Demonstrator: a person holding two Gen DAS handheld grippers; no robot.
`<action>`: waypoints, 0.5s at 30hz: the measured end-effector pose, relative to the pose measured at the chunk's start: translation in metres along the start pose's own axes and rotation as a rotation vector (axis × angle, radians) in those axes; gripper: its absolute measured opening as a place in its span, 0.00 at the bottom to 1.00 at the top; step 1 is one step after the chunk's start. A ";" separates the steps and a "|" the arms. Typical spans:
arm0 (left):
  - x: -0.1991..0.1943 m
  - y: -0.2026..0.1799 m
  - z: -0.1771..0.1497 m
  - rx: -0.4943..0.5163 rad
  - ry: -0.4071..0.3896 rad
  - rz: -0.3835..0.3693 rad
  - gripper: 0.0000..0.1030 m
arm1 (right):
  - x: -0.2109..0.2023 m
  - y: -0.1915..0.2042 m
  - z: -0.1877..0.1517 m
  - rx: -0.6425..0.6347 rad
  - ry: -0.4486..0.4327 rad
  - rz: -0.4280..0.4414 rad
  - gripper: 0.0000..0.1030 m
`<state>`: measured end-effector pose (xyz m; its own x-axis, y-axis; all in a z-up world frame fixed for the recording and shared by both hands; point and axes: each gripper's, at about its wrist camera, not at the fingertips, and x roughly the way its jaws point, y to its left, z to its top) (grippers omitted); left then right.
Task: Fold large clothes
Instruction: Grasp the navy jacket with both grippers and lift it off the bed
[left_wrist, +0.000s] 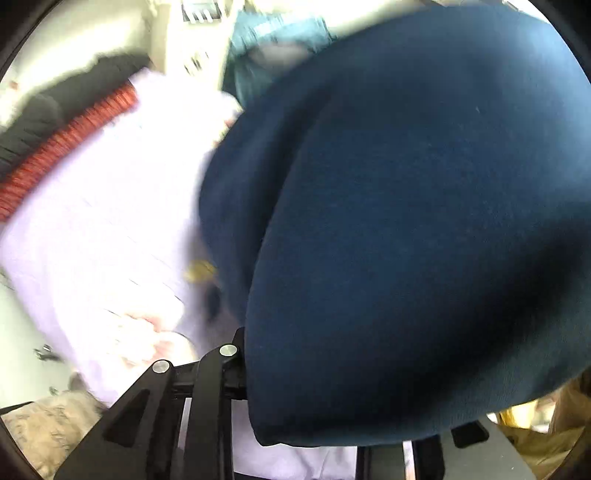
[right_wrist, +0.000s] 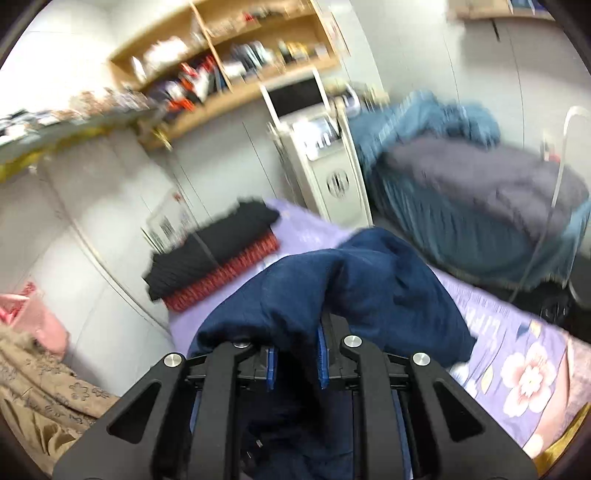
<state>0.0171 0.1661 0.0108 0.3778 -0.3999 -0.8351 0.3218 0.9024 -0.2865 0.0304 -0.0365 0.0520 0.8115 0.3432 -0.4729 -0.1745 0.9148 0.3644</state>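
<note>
The dark navy-blue fleece garment (right_wrist: 354, 291) is bunched in a mound over the lilac flower-printed bedsheet (right_wrist: 517, 347), near the bed's middle, and drapes back over both tools. In the right wrist view the right tongs (right_wrist: 295, 363) stand parted, blue-lined pads either side of a fold of navy cloth that runs between them; whether the pads actually pinch it cannot be told. In the left wrist view the garment (left_wrist: 406, 229) fills most of the frame and covers the left tongs (left_wrist: 258, 373) apart from one black link arm, so their state cannot be told.

Bare sheet lies to the garment's right, up to the bed's edge, and a narrower strip to its left. On the far left of the bed a folded black garment (right_wrist: 210, 243) sits on a folded red-and-black knit garment (right_wrist: 225, 275), close beside the white wall (right_wrist: 92, 229).

Both views are smeared by motion. Past the bed's far edge stand a cream cabinet-like unit (right_wrist: 325, 162) and a second bed with a grey and teal-blue cover (right_wrist: 480, 199). A wooden shelf of blurred small items (right_wrist: 229, 62) hangs above. A tan patterned cloth (right_wrist: 33, 384) lies at lower left.
</note>
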 end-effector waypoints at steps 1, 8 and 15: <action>-0.025 0.000 0.004 0.016 -0.061 0.035 0.22 | -0.021 0.004 0.002 0.002 -0.035 0.016 0.15; -0.193 -0.020 0.026 0.130 -0.416 0.171 0.16 | -0.193 0.042 0.009 -0.133 -0.319 0.148 0.05; -0.317 -0.084 0.038 0.298 -0.676 0.128 0.13 | -0.296 0.047 0.019 -0.156 -0.505 0.210 0.05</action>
<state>-0.0971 0.2110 0.3177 0.8482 -0.3931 -0.3550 0.4249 0.9051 0.0128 -0.2076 -0.0993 0.2239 0.9096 0.4120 0.0533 -0.4105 0.8715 0.2682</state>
